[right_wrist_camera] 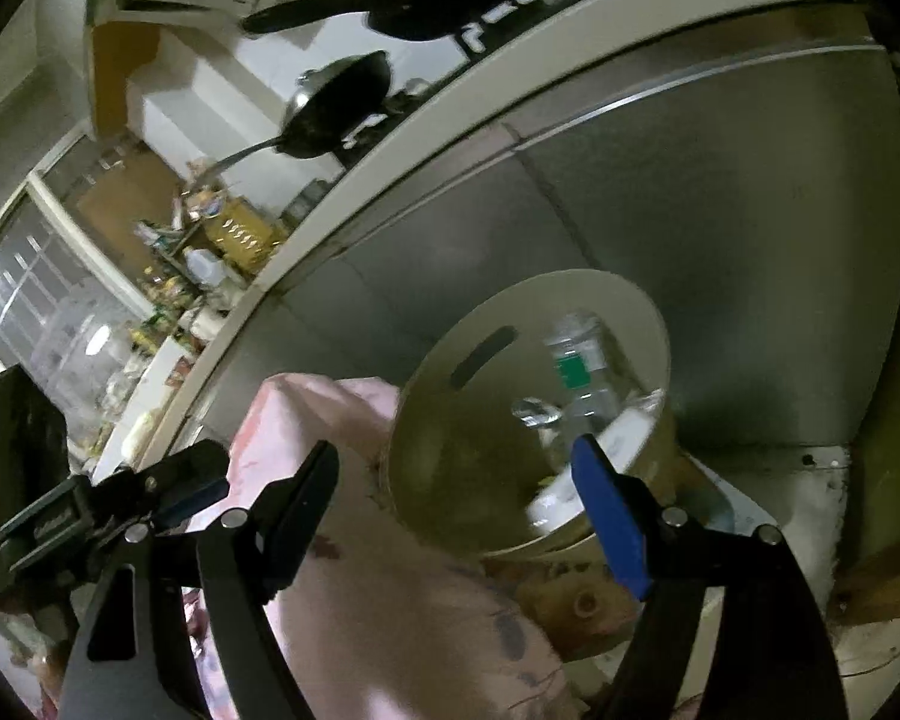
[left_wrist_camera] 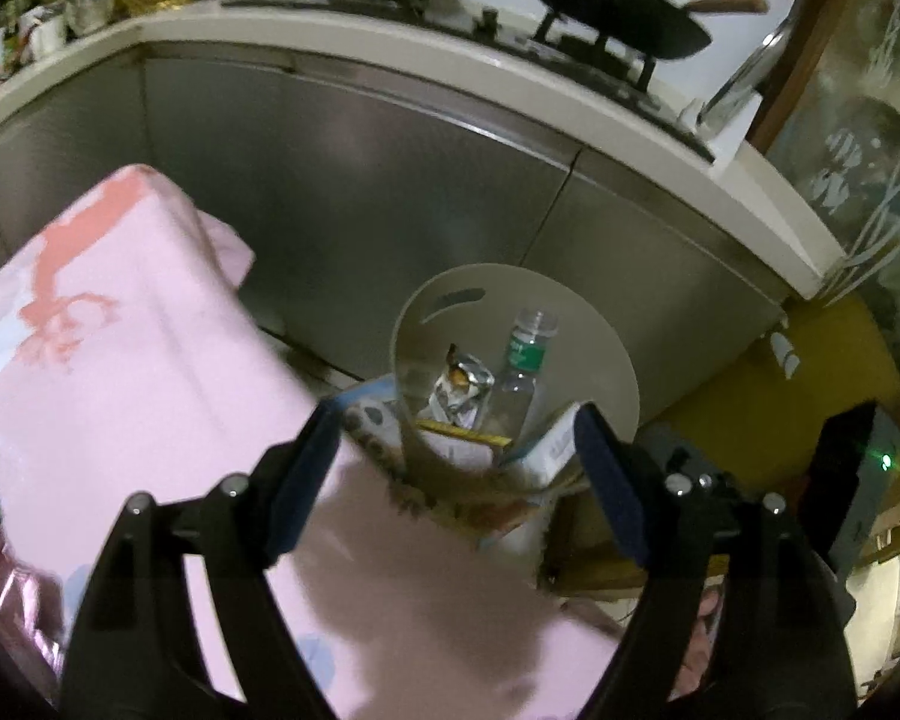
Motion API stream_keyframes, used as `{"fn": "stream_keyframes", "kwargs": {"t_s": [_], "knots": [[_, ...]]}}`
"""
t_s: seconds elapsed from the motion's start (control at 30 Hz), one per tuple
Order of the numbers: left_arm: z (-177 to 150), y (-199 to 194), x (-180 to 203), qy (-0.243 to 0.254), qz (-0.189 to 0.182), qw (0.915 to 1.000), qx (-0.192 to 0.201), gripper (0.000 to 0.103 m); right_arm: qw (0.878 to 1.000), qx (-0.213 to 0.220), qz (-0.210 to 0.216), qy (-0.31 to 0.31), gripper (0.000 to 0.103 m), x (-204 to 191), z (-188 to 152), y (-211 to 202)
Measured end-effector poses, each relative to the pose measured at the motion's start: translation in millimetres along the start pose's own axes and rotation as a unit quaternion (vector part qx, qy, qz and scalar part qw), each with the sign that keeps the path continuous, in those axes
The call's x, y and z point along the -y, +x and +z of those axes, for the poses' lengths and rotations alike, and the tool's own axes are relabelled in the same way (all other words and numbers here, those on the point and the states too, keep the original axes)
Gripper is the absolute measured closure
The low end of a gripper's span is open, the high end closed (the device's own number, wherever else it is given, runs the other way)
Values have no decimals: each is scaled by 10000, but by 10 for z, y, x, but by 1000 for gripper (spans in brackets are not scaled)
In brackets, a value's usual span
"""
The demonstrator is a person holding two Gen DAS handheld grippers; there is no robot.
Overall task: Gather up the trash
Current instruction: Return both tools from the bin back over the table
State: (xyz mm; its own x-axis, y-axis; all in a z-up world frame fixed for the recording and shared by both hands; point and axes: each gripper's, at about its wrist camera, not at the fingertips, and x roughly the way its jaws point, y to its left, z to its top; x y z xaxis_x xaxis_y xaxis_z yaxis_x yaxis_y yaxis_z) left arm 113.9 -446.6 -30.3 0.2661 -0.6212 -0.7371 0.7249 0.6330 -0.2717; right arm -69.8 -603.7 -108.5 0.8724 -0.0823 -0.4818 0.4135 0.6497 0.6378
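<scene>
Both hand-held grippers, left [left_wrist_camera: 456,468] and right [right_wrist_camera: 459,480], hang released, empty; bin [left_wrist_camera: 606,360] at twelve o'clock already holds trash; next, seek another piece.

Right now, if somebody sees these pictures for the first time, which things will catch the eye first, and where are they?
The cream round bin in front of the steel cabinet doors draws the eye first; inside lie a clear plastic bottle with a green label and a crumpled foil wrapper. A pink cloth fills the left. Black pans sit on the stove above, and both the left gripper and right gripper are open and empty.
</scene>
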Motion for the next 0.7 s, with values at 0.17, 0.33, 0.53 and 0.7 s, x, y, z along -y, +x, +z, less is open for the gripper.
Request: {"fn": "stream_keyframes", "kwargs": {"t_s": [0.17,0.33,0.53,0.7], "knots": [[-355,-647,-162,-12,171,9988,467,26,9986,-170,306,-393,26,-461,-170,-13],[-837,-1277,-493,-7,485,9958,772,26,9937,-464,634,-795,26,-960,-470,42],[-1586,-2026,-1139,-338,1112,9878,1041,26,9803,-922,994,-1440,26,-1681,-965,167],[-2277,-2526,-1907,-974,2095,9675,1026,26,9601,-1280,1302,-2117,26,-2359,-1432,250]]}}
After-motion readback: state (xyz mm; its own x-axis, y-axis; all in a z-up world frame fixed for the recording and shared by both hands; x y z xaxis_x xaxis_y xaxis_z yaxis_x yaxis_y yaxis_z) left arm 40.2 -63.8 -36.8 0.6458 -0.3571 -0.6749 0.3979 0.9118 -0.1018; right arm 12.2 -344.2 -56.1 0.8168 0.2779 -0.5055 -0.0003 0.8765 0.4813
